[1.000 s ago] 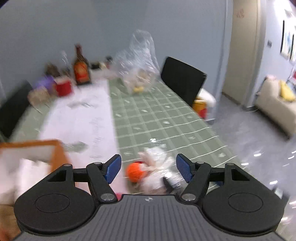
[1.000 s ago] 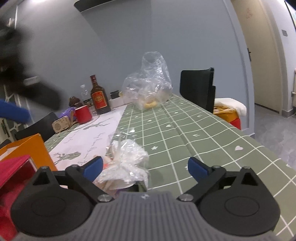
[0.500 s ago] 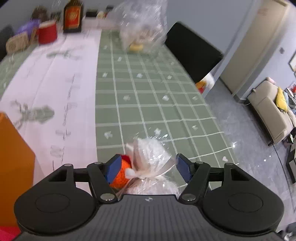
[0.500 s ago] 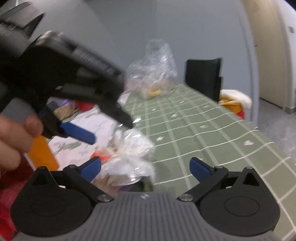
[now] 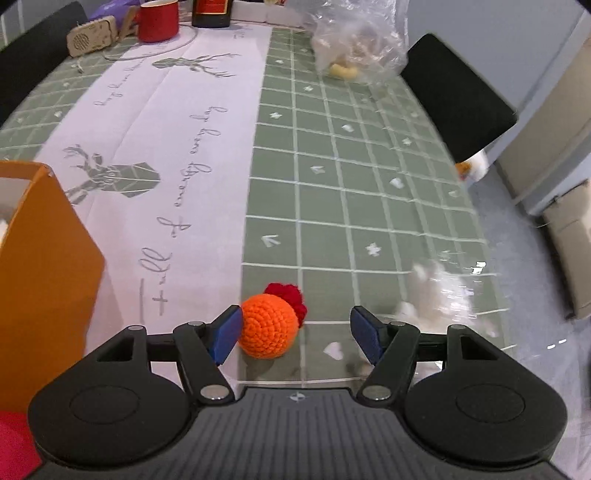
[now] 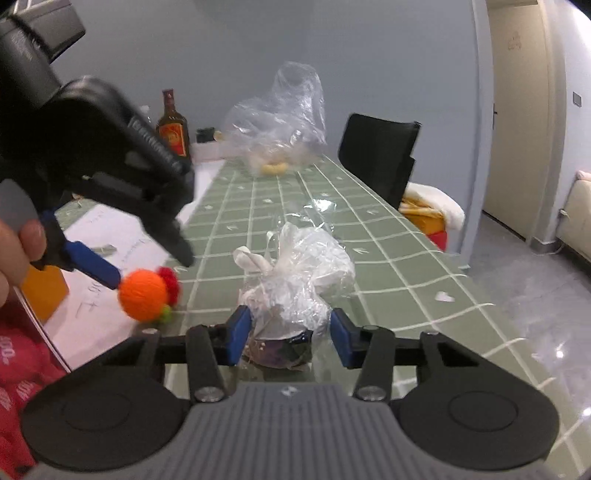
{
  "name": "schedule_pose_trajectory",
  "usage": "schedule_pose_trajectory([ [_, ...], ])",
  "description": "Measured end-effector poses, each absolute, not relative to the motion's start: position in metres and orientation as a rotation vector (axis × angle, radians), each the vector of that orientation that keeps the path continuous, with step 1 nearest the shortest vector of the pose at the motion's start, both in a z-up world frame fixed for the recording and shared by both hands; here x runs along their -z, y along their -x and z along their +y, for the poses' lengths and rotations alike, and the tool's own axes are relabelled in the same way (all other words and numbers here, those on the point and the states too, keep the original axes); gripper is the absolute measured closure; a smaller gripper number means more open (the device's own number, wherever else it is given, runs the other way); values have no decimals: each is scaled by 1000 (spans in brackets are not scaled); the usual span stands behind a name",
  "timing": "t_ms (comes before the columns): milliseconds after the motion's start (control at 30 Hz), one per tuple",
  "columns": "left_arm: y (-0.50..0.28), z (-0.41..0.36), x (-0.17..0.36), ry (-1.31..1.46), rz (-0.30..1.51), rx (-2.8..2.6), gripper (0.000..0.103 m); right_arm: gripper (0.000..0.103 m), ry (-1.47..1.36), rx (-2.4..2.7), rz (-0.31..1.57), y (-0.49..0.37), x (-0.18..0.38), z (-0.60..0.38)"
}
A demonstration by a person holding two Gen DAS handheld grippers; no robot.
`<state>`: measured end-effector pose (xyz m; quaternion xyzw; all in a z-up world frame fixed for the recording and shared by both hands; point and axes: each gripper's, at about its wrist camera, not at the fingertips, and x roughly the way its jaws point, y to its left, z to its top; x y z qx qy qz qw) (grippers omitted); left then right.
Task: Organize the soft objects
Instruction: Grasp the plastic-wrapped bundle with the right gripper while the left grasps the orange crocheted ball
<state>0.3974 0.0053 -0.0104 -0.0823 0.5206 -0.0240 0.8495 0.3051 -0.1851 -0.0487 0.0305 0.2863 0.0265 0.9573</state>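
Left gripper [image 5: 295, 330] points steeply down at the table, its jaws apart, with the crocheted orange ball [image 5: 267, 326] between them; the ball sits against the left pad, and the right pad is well clear of it. To this gripper's left stands an orange box [image 5: 44, 266], and something red fills the corner below that. To its right lies a crinkled plastic bag [image 6: 299, 280] with white, soft-looking contents, and the right gripper [image 6: 290, 334] straddles the bag's lower end. Its jaws have just been closing on the bag; the pads sit just beside the plastic on each side, but I cannot tell whether they are pressing it yet.

As for progress, sorting looks barely begun: ball and bag are both down on the table, neither lifted nor placed. Which container they are meant for I cannot say; the orange box and the red bundle [image 6: 22, 373] at the left are the likely candidates. Both grasps need finishing, then a carry leftwards.

Beyond the grippers, the table [image 5: 369, 177] wears a green checked cloth with a pale runner printed with deer and script. At its far end are a red mug [image 5: 158, 20], a dark bottle [image 6: 172, 127] and a large clear bag [image 6: 284, 122]. A black chair [image 6: 376, 155] stands to the right, then grey floor, a blue-grey wall and a cream door.
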Motion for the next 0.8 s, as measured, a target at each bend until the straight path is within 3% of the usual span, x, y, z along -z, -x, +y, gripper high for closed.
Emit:
schedule_pose_trajectory([
  [200, -404, -24, 21, -99, 1164, -99, 30, 55, -77, -47, 593, -308, 47, -191],
  [333, -403, -36, 27, -259, 1186, -137, 53, 56, -13, -52, 568, -306, 47, -180],
  [433, -401, -44, 31, -329, 1191, -129, 53, 56, 26, -53, 556, -305, 48, -175],
  [567, -401, -52, 38, -407, 1210, -140, 45, 56, 37, -52, 553, -302, 48, -174],
  [800, -394, -64, 44, -524, 1171, -130, 52, 56, 21, -48, 556, -301, 47, -177],
])
